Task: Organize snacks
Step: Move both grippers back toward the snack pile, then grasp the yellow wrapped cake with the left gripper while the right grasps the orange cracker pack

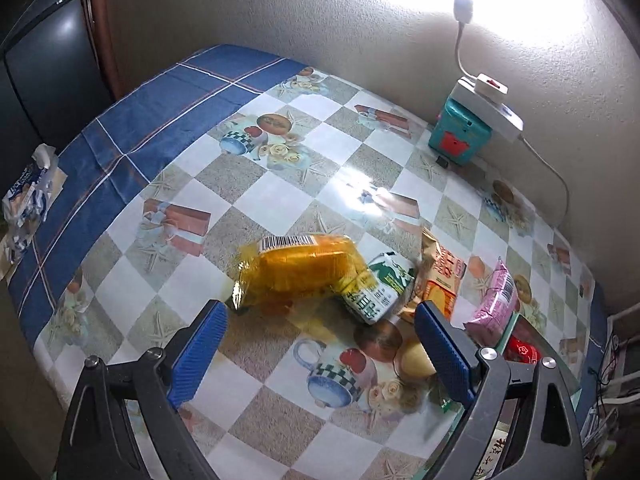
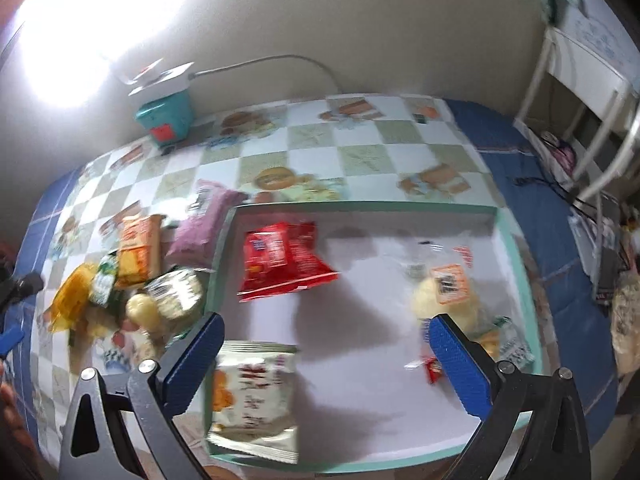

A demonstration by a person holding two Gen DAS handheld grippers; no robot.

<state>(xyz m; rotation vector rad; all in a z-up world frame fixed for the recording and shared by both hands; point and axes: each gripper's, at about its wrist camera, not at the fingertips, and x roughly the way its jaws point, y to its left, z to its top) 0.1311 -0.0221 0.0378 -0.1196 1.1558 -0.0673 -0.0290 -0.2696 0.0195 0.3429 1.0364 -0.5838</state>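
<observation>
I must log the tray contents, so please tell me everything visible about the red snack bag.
The red snack bag is a glossy, crinkled foil-like pouch with a blue patch and pale label panel. It lies flat and slightly skewed on the white floor of the green-rimmed tray, near its far left corner, apart from the other packets. Neither claw touches it.

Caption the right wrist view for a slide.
Open right gripper above a tray holding a red packet.

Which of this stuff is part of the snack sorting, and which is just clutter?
Job: yellow packet, green-white packet, orange packet, pink packet, red bag, tray.
Lying about: teal box, power strip, crumpled wrapper.
</observation>
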